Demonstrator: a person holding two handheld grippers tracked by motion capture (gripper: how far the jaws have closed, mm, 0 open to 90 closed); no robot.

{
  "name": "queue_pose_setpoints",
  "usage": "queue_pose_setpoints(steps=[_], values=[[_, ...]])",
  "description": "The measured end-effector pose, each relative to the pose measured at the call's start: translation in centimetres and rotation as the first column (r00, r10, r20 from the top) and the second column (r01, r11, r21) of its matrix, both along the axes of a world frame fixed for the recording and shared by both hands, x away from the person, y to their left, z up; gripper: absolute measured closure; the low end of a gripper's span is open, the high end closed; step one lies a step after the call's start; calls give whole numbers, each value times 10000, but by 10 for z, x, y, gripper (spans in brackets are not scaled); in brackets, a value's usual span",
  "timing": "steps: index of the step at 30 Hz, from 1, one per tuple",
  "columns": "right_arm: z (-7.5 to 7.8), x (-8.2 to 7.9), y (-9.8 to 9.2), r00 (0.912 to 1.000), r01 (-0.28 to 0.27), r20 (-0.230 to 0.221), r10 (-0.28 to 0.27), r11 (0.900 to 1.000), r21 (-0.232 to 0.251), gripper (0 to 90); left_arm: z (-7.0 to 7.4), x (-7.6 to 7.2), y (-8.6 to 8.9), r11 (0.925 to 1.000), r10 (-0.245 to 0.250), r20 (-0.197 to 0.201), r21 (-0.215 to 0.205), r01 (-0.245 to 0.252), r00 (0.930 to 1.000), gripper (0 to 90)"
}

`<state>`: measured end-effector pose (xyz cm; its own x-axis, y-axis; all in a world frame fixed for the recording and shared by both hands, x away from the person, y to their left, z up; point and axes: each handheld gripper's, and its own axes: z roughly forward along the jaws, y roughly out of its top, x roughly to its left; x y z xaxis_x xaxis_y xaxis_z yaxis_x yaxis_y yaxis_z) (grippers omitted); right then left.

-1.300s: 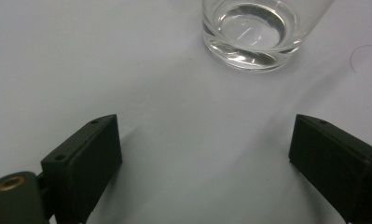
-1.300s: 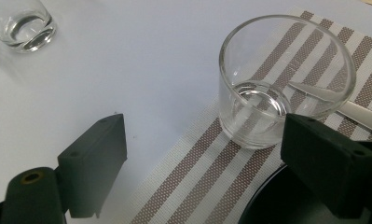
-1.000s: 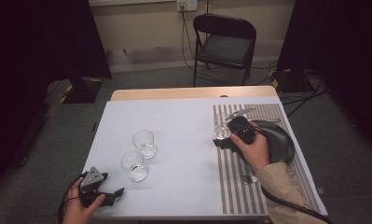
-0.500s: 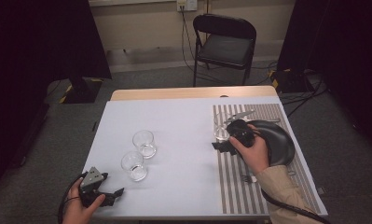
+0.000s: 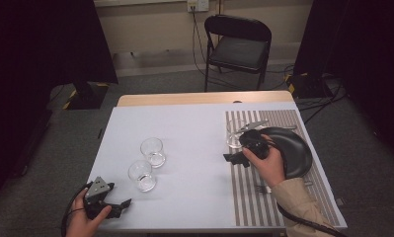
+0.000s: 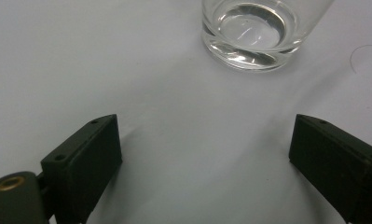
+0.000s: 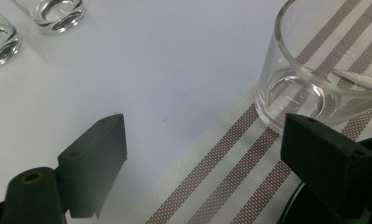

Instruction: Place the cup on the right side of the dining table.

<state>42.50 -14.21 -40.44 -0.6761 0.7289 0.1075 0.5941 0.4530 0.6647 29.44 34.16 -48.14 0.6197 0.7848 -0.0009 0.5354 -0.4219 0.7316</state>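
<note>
Right claw (image 7: 202, 154) spread wide, empty, beside glass (image 7: 323, 70) on striped placemat (image 7: 230, 186)

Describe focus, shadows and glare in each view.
High view: dim, dark at both sides, soft detail, table evenly lit. Left gripper view: fingers sharp with soft shadows, glass glinting. Right gripper view: nearest glass crisp, highlights on its rim.
</note>
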Motion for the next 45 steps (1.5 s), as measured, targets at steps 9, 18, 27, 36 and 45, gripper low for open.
queue_pose_setpoints(steps=[9,18,27,36,45], values=[[-3,-4,1,9998,-201,-19,201,9998,-91,138,0,0,0,10000,-1,-2,5,1,10000,83],[-5,-7,1,9996,-274,-20,274,9995,-134,139,0,0,0,10000,-2,-4,5,2,10000,83],[-5,-10,0,9992,-387,-22,387,9991,-152,139,0,0,0,10000,-1,-5,4,1,10000,83],[-8,-13,1,9987,-507,-92,505,9986,-179,139,0,0,0,10000,3,0,3,-3,10000,83],[-10,-16,0,9984,-558,-135,556,9982,-207,139,0,0,0,10000,-1,-2,12,1,10000,83]])
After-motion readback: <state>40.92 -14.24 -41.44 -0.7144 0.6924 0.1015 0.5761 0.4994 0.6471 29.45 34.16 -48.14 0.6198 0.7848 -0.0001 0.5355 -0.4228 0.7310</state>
